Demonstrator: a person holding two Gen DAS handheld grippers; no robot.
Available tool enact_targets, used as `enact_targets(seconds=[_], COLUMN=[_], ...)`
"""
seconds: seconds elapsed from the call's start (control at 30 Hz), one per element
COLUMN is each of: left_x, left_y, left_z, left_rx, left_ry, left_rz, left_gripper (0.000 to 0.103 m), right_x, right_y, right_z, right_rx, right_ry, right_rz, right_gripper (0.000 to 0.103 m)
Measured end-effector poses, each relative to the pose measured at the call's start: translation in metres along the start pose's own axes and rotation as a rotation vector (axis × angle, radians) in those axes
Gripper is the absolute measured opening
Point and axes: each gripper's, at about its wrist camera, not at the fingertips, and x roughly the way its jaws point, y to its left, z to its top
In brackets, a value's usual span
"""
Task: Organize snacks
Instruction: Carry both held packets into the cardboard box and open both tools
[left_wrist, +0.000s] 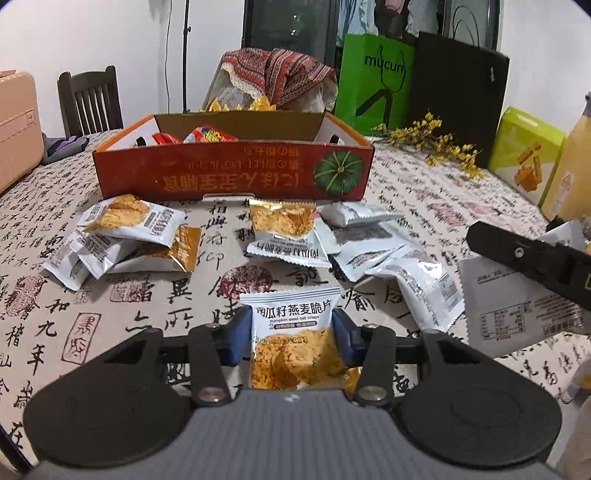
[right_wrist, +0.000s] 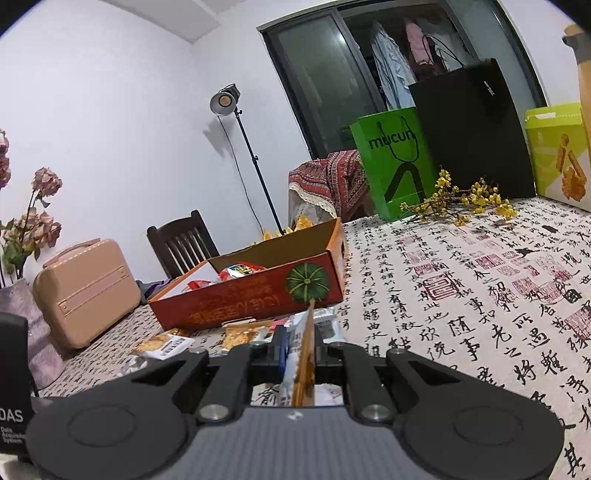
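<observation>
Left gripper is clamped on a pumpkin seed oat crisp packet, my blue pads pressing its two side edges so it stands upright between them, above the calligraphy tablecloth. Ahead sits the red pumpkin box, open-topped with a few red wrappers inside, and loose packets lie scattered in front of its near wall. I judge the step to be carrying this packet into the box, so I should lift high enough to clear that wall and the pile, then let go only once it is over the opening. From the right wrist view, my right gripper is closed on a second packet, seen edge-on and held thin between the jaws. The box lies ahead and to the left there. I'd move one hand at a time, so the grippers don't collide over the opening.
</observation>
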Motion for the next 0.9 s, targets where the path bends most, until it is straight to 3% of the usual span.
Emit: enact_targets(seconds=[0.47,0.9], left_x=[-0.034,-0.039], left_y=[0.038,0.079], left_z=[0.019,0.083], left_rx=[-0.03,-0.08], left_ry=[-0.138,-0.295], left_rz=[-0.021,-0.034], left_gripper=[0.047,0.047], right_x=[0.008,0.052], right_y=[0.033,0.068], right_z=[0.019,0.067], right_rx=[-0.05,-0.074], right_ry=[-0.012,-0.046], right_rz=[0.019,0.03], right_gripper=[0.011,0.011])
